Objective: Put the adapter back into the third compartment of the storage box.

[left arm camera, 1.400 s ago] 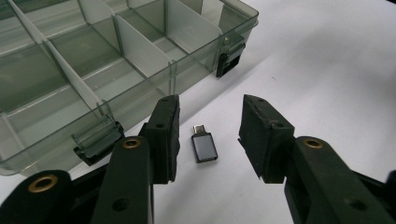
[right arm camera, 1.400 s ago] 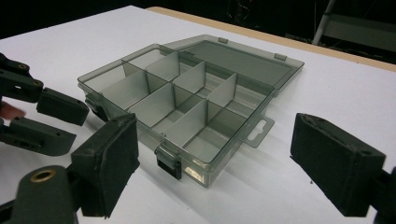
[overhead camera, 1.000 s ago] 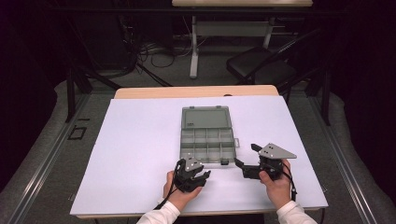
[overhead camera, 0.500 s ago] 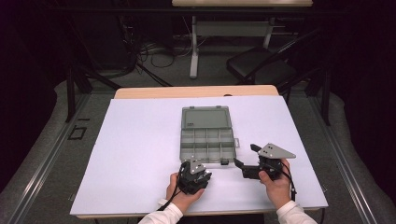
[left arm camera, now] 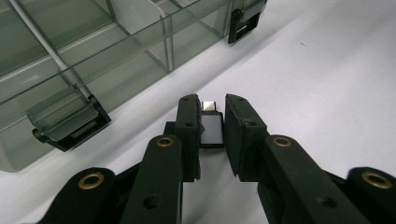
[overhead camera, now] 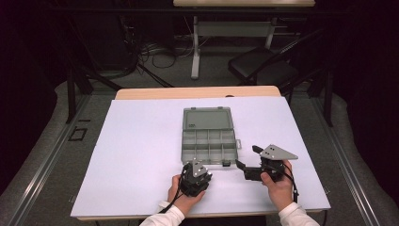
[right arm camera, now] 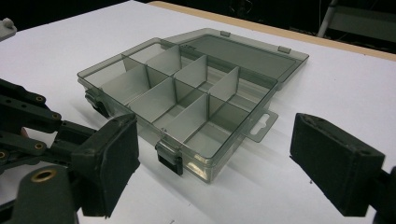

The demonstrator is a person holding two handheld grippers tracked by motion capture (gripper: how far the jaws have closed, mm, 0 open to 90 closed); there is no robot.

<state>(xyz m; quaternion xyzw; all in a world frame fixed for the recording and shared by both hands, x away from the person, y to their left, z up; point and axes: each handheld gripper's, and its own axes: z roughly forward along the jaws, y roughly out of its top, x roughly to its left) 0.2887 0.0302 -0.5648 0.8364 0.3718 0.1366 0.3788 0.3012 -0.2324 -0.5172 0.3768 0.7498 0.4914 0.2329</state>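
Note:
A small flat adapter [left arm camera: 211, 130] with a pale face and a metal plug lies on the white sheet between the jaws of my left gripper [left arm camera: 212, 100]. Those jaws have just been closing, and their pads now sit against both sides of it. This gripper [overhead camera: 197, 175] points down just in front of the near edge of an open smoke-grey compartment box [overhead camera: 208, 136]. My right gripper [overhead camera: 248, 157] hovers by the box's near right corner, open wide with nothing between its pads [right arm camera: 109, 161]. The box [right arm camera: 187, 93] has several empty compartments, and its lid lies flat behind it.
Two black latches [left arm camera: 70, 130] stick out from the box's front wall, close to the left gripper. The white sheet [overhead camera: 141, 155] covers most of the table and has bare room left of the box. A chair and desk legs stand beyond the far edge.
The left gripper's jaws have drawn in from a wider spread. The left hand shifted slightly. The right gripper and the box have kept still.

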